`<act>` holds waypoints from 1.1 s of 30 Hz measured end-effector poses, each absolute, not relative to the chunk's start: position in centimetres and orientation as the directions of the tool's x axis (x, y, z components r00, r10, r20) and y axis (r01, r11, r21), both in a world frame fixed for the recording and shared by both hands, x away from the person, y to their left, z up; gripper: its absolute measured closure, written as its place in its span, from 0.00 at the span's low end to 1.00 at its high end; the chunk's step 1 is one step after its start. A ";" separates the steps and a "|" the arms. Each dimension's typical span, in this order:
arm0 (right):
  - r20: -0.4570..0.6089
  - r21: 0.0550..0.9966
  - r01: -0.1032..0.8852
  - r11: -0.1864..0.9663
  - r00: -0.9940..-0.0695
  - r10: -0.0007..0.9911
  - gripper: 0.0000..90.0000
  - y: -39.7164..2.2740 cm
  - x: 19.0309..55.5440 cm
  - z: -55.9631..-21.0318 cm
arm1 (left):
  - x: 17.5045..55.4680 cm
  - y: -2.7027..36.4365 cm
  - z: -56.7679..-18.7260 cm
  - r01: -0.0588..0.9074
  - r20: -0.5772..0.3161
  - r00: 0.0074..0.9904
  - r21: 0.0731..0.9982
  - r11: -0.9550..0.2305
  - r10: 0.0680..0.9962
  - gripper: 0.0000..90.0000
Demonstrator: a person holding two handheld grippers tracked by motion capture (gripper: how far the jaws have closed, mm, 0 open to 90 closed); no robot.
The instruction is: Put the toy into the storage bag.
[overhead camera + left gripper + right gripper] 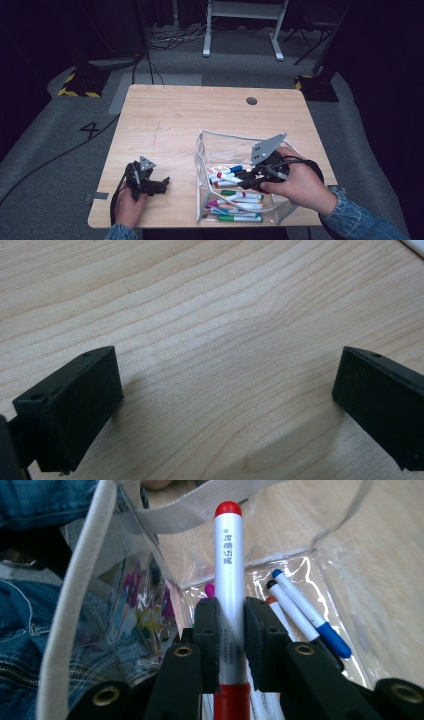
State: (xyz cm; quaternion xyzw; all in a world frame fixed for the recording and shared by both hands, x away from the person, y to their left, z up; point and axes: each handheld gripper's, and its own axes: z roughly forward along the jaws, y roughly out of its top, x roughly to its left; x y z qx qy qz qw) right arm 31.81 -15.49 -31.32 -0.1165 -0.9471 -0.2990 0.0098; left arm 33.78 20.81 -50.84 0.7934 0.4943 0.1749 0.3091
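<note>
Right gripper point(231, 630) pinching red-capped marker point(229, 570) mid-barrel | light, stiff, slick plastic, could slip | clear pouch point(100, 555) around it | left gripper point(225, 405) spread, empty.

A fixed high view looks forward and down from the person's side, taking in the whole wooden tabletop point(200, 120) and the floor beyond. The left gripper view sits very low and close, facing along its two black jaws at bare wood grain of that same tabletop. The right gripper view looks along its own jaws from close range into the clear pouch point(330, 575), the same pouch the high view shows at the tabletop's right, near edge
</note>
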 end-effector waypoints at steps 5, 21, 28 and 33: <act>0.106 0.517 0.212 0.829 -0.977 0.184 0.86 -14.2 32.0 -33.0 | 33.8 20.8 -50.8 0.676 -0.028 0.450 0.663 -0.320 0.892 0.00; 0.128 0.336 0.169 0.927 -0.983 0.132 0.85 -12.5 32.0 -37.1 | 33.8 20.8 -50.8 0.676 -0.025 0.452 0.662 -0.324 0.891 0.00; 0.132 0.268 0.156 0.951 -0.983 0.124 0.83 -12.4 32.5 -37.9 | 33.8 20.8 -50.8 0.674 -0.027 0.453 0.664 -0.323 0.891 0.00; 0.100 0.330 0.173 0.928 -0.984 0.148 0.68 -12.5 32.8 -37.8 | 33.8 20.8 -50.8 0.674 -0.026 0.453 0.663 -0.324 0.891 0.00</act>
